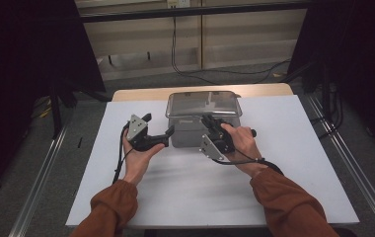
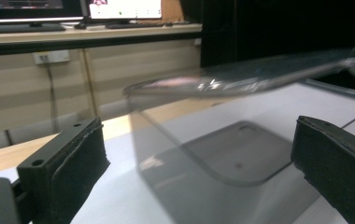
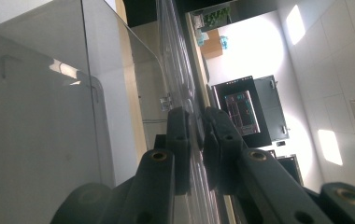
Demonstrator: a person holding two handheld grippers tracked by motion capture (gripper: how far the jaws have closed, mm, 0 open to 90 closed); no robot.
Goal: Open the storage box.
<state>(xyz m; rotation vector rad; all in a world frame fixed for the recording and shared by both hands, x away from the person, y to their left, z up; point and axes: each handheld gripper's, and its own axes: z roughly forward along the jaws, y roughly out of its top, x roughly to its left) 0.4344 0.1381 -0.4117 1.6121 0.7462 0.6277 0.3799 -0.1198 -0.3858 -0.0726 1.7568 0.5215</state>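
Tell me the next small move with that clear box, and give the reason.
Probably lift the lid a little higher with the right gripper. Its jaws are pinched on the lid's edge, and in the left gripper view the lid already sits tilted above the clear box. The left gripper is open beside the box's left wall, seemingly ready to steady it.

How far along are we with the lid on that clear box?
Done: the right gripper has its jaws clamped on the lid edge. In hand: the lid looks tilted above the clear box, apparently mid-lift. Left: the left gripper is open beside the box, gripping nothing; the lid isn't set down.
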